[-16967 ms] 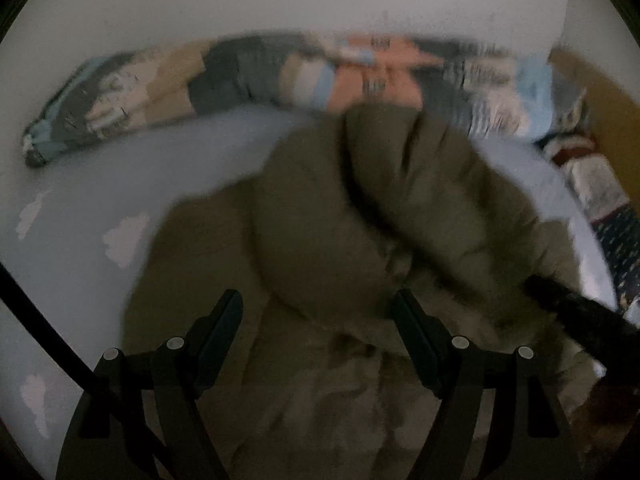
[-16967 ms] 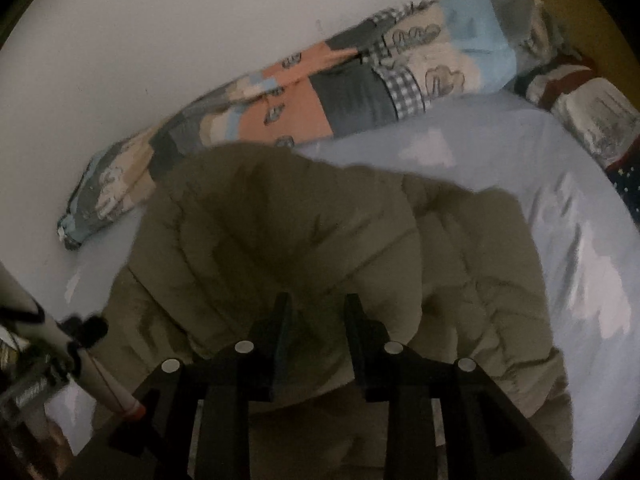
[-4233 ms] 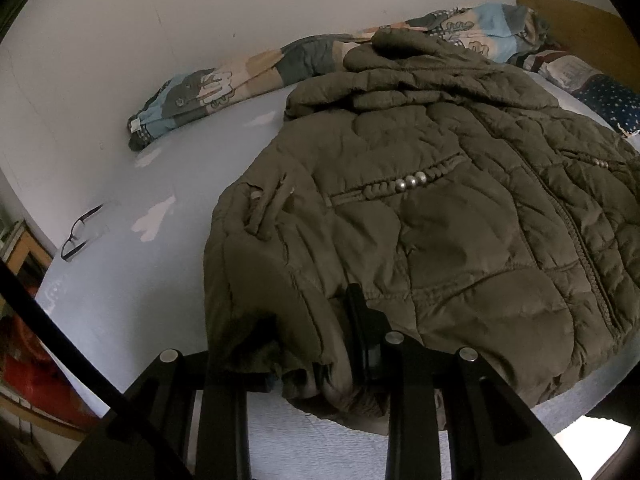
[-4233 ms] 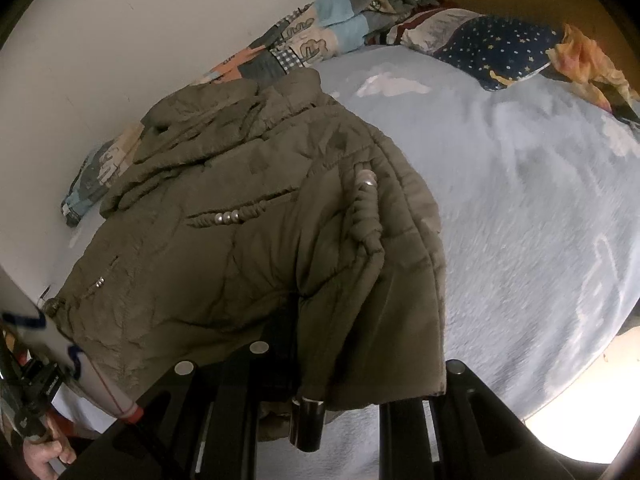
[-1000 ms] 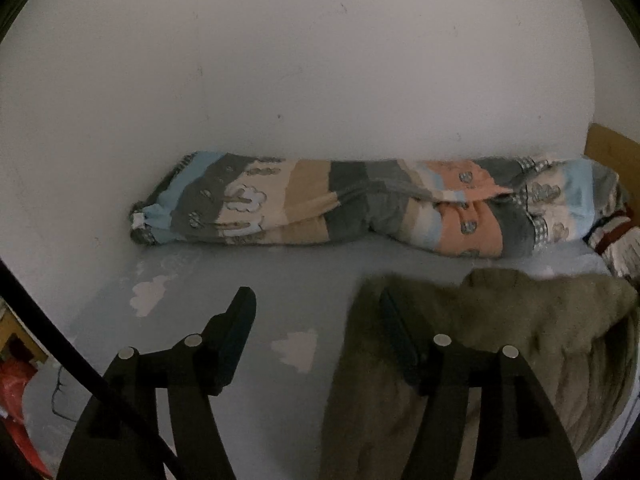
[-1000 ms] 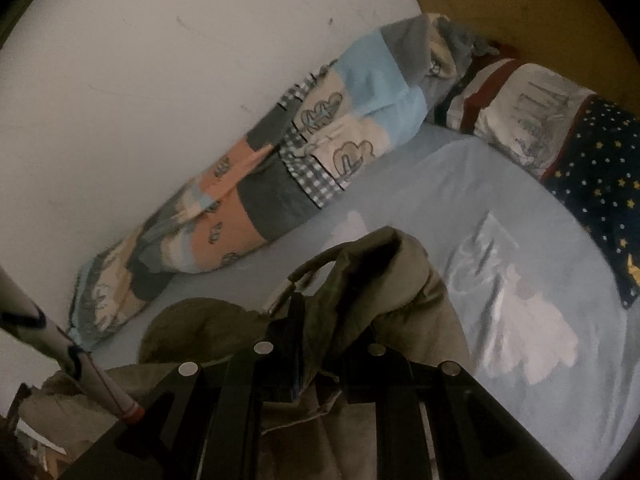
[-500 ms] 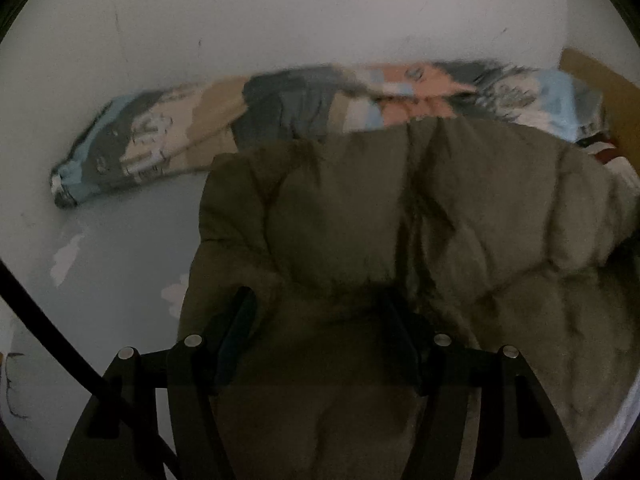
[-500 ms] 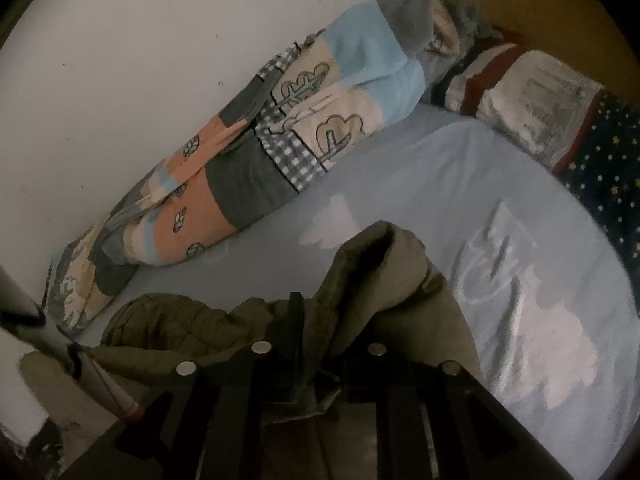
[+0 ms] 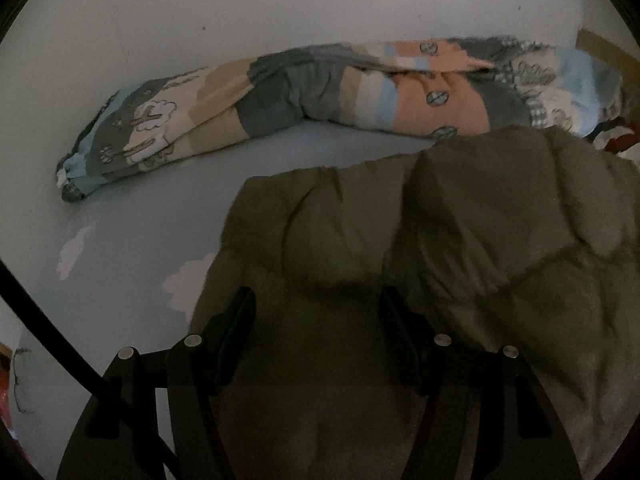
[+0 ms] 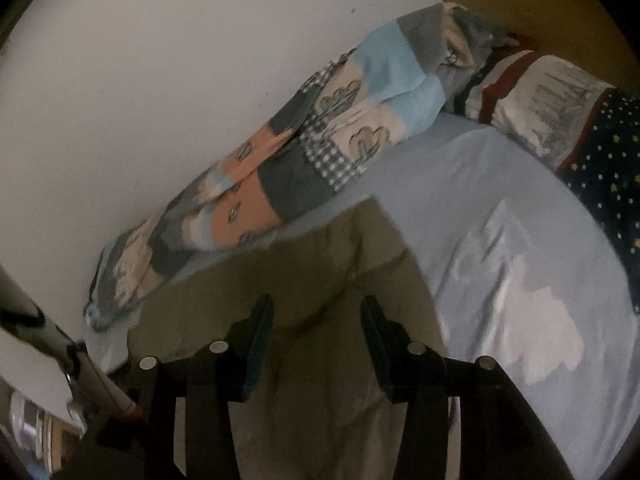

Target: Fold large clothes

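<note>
The left gripper (image 9: 318, 312) stands open, its fingers apart with the olive jacket (image 9: 460, 240) lying between and ahead of them, unpinched. The right gripper (image 10: 316, 328) is opening, jaws parted over the same jacket (image 10: 320, 272), pads clear of it. Beyond both, the jacket rests on the pale blue sheet (image 10: 500, 220); farther ahead a patchwork bolster (image 9: 320, 88) lies along the wall (image 9: 280, 8).

A second ago the right hand-held gripper (image 10: 316, 320) pinched a raised fold of the olive-green quilted padded jacket (image 9: 460, 240); its jaws are now opening with nothing pinched, and the jacket lies spread flat on the pale blue bed (image 10: 500, 208), toward twelve o'clock.
</note>
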